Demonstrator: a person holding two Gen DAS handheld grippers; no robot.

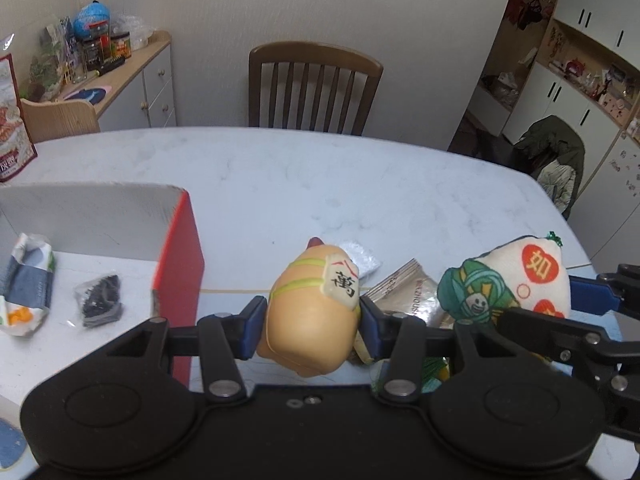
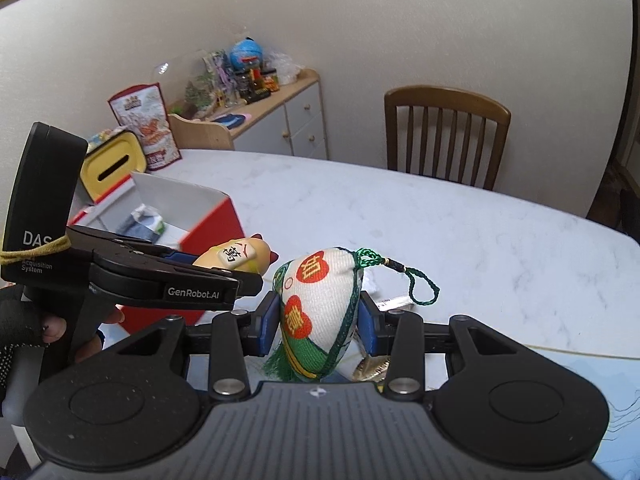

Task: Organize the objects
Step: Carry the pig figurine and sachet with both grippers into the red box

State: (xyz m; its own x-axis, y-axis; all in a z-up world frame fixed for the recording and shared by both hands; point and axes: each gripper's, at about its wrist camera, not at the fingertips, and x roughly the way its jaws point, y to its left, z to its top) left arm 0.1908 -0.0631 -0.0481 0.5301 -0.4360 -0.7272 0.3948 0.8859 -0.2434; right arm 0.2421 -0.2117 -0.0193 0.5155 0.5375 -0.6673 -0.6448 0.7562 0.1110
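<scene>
My left gripper (image 1: 312, 320) is shut on a soft orange toy (image 1: 308, 316) with a white mahjong tile on it, held above the table just right of a red open box (image 1: 180, 264). My right gripper (image 2: 318, 320) is shut on a white and green fabric pouch (image 2: 320, 312) with red apple prints and a green cord loop. The pouch also shows at the right of the left wrist view (image 1: 504, 280). The orange toy shows in the right wrist view (image 2: 236, 258), left of the pouch. The box holds a snack packet (image 1: 28, 284) and a small black bag (image 1: 100, 300).
A brown foil packet (image 1: 408, 296) and a small clear bag (image 1: 360, 258) lie on the white marble table (image 1: 320, 184) under the grippers. A wooden chair (image 1: 314, 88) stands at the far edge. A yellow tissue holder (image 2: 112, 164) and a red snack bag (image 2: 146, 126) stand behind the box.
</scene>
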